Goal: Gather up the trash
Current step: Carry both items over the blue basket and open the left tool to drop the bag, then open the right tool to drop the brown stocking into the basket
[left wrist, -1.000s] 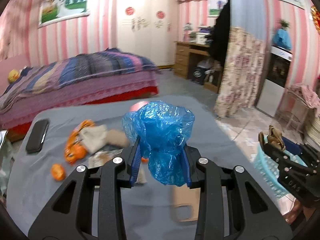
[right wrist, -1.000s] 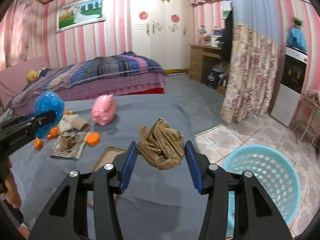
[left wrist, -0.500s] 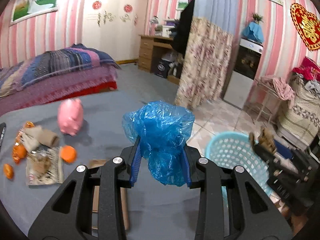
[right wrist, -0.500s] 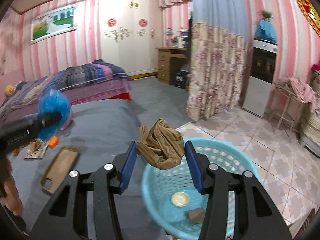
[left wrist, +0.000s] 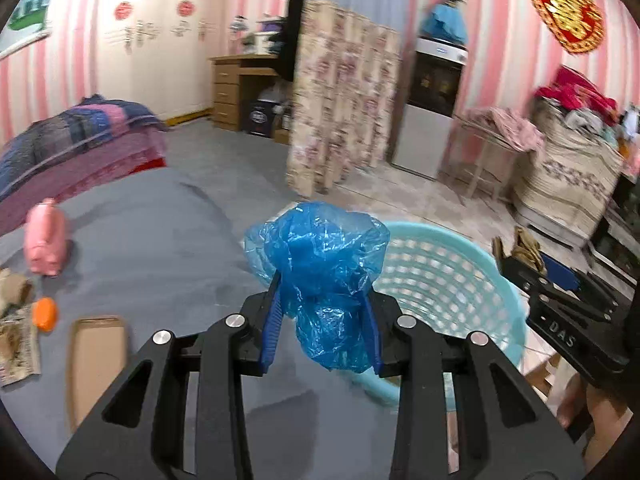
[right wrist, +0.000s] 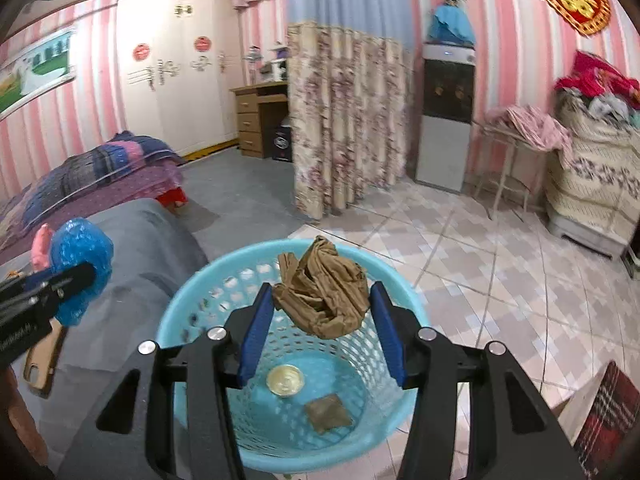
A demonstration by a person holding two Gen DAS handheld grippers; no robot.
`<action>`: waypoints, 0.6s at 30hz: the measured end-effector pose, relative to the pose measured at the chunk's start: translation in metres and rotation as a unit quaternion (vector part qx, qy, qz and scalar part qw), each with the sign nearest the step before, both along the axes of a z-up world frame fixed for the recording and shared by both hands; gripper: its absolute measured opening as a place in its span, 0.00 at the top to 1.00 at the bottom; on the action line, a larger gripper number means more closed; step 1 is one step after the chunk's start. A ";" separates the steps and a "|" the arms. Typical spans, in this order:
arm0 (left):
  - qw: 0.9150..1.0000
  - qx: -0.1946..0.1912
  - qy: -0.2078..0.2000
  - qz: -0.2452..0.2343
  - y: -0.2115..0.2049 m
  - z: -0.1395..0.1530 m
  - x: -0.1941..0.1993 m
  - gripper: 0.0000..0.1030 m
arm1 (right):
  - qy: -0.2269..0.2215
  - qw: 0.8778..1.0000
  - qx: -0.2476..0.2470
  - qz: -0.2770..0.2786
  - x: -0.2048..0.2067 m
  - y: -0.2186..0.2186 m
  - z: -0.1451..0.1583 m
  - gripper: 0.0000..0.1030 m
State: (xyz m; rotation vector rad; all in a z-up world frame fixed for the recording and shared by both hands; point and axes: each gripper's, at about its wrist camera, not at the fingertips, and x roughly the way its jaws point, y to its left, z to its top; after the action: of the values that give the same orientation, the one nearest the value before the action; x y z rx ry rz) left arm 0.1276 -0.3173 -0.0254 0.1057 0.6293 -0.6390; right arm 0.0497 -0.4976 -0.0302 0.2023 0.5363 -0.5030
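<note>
While clamped in the right gripper [right wrist: 320, 312], brown wad [right wrist: 322, 294] above basket [right wrist: 192, 300]

You see a pink piggy bank [left wrist: 45, 237] near the grey table's [left wrist: 152, 240] left edge, a tan phone case [left wrist: 96, 364] at its front edge, a floral curtain [right wrist: 344, 120] beyond.

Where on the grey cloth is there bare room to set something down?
The grey cloth lies bare between the pink piggy bank and the blue basket. The left edge is crowded: orange piece, phone case, littered paper.
</note>
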 end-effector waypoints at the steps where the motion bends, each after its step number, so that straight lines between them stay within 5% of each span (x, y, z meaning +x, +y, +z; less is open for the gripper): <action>1: 1.000 0.002 0.005 -0.009 -0.007 -0.005 0.000 0.68 | -0.002 1.000 0.003 -0.006 -0.001 -0.005 -0.001 0.52; 11: 0.998 0.029 0.022 -0.046 -0.055 -0.041 0.000 0.66 | -0.005 0.999 0.025 -0.045 -0.009 -0.034 -0.018 0.52; 14: 0.998 0.033 0.011 -0.042 -0.061 -0.043 -0.001 0.45 | -0.006 0.998 0.032 -0.050 -0.012 -0.039 -0.022 0.52; 18: 0.999 0.032 -0.002 -0.029 -0.052 -0.037 -0.002 0.32 | -0.006 0.998 0.031 -0.053 -0.013 -0.040 -0.024 0.52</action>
State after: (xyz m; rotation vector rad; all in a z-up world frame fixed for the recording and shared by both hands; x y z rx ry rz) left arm 0.1258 -0.3696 -0.0629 0.1850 0.6443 -0.6744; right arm 0.0368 -0.5377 -0.0539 0.2944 0.5327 -0.5887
